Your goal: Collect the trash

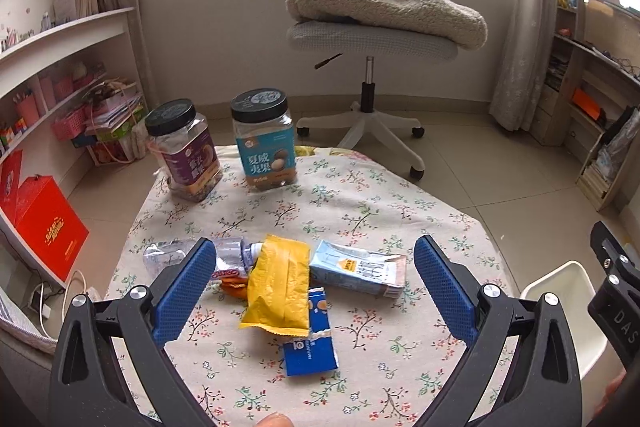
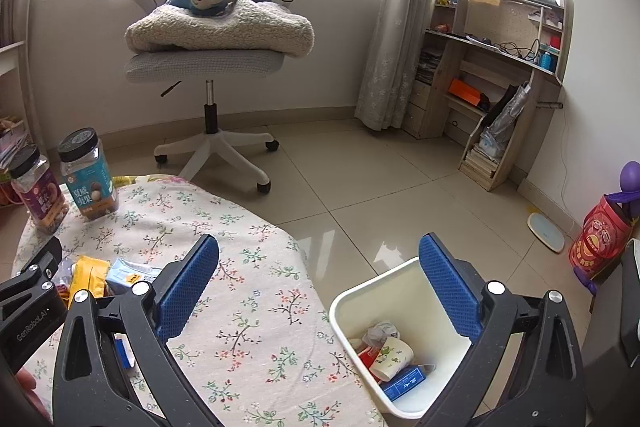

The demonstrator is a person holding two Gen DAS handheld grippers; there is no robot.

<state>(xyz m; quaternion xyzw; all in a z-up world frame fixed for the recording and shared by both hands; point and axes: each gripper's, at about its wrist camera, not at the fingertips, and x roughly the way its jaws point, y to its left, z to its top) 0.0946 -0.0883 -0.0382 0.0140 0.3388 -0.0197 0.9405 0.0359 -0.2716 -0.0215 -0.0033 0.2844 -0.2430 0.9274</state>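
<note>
On the floral tablecloth (image 1: 360,203) lies a pile of trash: a yellow wrapper (image 1: 280,287), a light blue carton (image 1: 360,273), a dark blue packet (image 1: 312,347), a crumpled clear plastic bottle (image 1: 168,255) and an orange wrapper (image 1: 234,287). My left gripper (image 1: 314,291) is open, its jaws on either side of the pile just above it. My right gripper (image 2: 318,291) is open and empty, above the table edge and the white trash bin (image 2: 400,291). The bin holds a paper cup (image 2: 390,357), a blue box and crumpled scraps.
Two black-lidded nut jars (image 1: 266,143) (image 1: 184,151) stand at the table's far side. An office chair (image 1: 372,39) with a blanket and a plush monkey is beyond. Shelves line the left wall, a wooden desk (image 2: 500,67) the right. The bin's rim shows in the left wrist view (image 1: 560,279).
</note>
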